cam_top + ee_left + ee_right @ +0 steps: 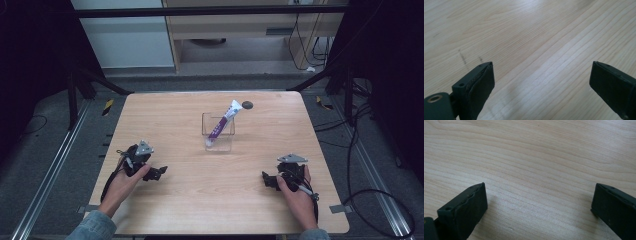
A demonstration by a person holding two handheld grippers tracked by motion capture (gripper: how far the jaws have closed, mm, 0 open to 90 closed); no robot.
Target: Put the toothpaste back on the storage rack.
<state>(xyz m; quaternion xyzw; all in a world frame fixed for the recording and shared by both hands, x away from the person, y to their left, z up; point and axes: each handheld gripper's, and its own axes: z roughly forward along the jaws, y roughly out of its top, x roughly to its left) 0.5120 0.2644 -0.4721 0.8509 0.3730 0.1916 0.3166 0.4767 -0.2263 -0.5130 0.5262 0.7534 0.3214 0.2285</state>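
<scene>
A clear square container (218, 131) stands at the middle of the wooden table (165, 120). A white and purple tube (223, 122) leans in it, with its top tilted to the far right. Near the front left, my left gripper (159, 173) rests low on the table, held by a hand. It is open, and bare wood lies between its jaws (541, 75). My right gripper (266, 179) sits near the front right, held by the other hand. It too is open over bare wood (539, 197). Both grippers are well apart from the container.
A small dark round object (247, 104) lies on the table beyond the container. Cables (370, 195) run over the grey floor to the right. A metal frame and a wooden cabinet (240, 30) stand behind the table.
</scene>
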